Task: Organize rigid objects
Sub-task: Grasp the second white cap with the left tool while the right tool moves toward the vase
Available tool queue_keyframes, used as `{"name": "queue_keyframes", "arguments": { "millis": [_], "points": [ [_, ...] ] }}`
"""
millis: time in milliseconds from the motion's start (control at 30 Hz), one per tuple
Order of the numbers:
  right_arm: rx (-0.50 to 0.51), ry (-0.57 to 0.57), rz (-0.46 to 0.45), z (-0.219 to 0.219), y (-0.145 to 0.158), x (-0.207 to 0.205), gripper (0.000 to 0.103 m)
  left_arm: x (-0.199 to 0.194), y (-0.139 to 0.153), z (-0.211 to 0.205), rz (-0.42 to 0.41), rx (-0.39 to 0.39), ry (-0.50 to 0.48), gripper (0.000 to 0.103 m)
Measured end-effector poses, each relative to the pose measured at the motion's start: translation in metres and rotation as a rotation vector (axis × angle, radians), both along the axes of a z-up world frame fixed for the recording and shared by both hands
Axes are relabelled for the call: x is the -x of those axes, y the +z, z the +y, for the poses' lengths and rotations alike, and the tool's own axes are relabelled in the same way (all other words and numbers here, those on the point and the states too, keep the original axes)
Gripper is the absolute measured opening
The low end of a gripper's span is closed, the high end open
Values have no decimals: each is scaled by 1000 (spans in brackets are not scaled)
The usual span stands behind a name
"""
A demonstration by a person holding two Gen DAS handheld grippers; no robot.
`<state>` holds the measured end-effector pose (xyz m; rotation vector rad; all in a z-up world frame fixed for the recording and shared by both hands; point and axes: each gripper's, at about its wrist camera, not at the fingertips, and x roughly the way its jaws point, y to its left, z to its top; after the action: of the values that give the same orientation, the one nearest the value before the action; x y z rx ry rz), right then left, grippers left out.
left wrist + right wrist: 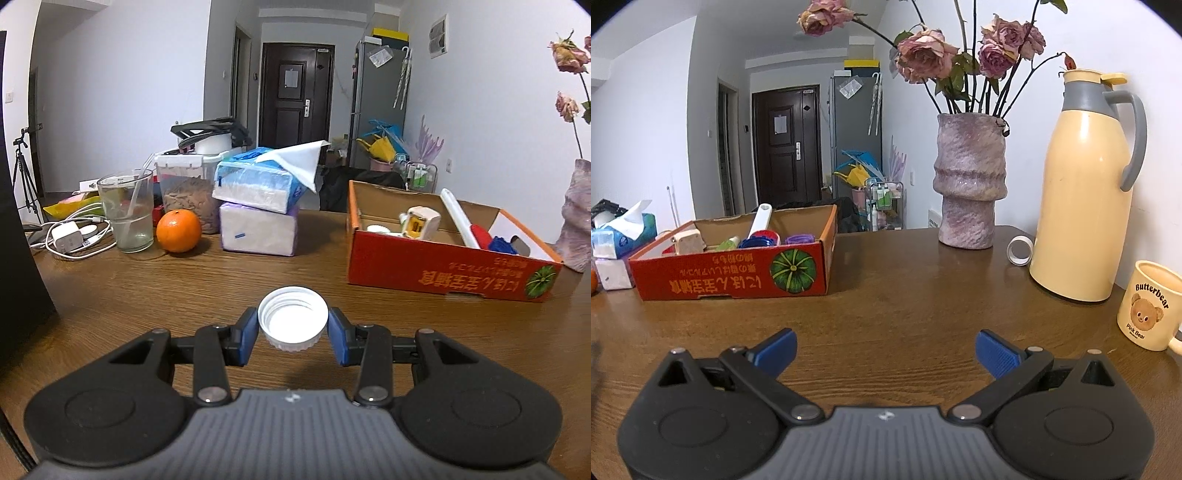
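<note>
Surface: wooden table (147, 291) in a lived-in room, dark door far behind, clutter along the far edge.
Held thing: white screw cap (293, 323), open side up, clear of the wood with its shadow beneath it.
Left gripper (293, 328): closed on the cap, one blue pad on each side of its ribbed rim.
Right gripper (885, 350): jaws wide apart, nothing between them, low over bare table.
Destination, as I judge it: red cardboard box (443, 262), far right of the cap, already holding a white tube, a small cream device and some red and blue pieces.
Step in hand: carrying the cap towards that box.
How to do it well: keep the cap level; the hold sits only on the thin rim, so a tilt could let it slip.
Approach: clear the near wall of the box with room to spare, and aim for a bare patch of the floor, not the leaning tube.
Release: lower inside the walls before opening, or the light cap may bounce out.
Bystanders: orange (178, 230), glass (127, 212) and tissue packs (258, 206) stand far left, well off the path.
</note>
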<state>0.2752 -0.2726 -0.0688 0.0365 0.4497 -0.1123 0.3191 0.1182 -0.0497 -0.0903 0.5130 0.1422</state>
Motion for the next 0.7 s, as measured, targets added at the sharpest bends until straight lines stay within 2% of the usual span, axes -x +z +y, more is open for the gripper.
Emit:
{"name": "queue_keyframes", "arguments": {
  "millis": [433,700],
  "points": [
    [-5,10,-20,-14,3,-5,103,14,3,-27,-14,16,-14,41],
    [29,4,-39,-22,3,-18,103,19,7,-36,-29,21,0,41]
  ]
}}
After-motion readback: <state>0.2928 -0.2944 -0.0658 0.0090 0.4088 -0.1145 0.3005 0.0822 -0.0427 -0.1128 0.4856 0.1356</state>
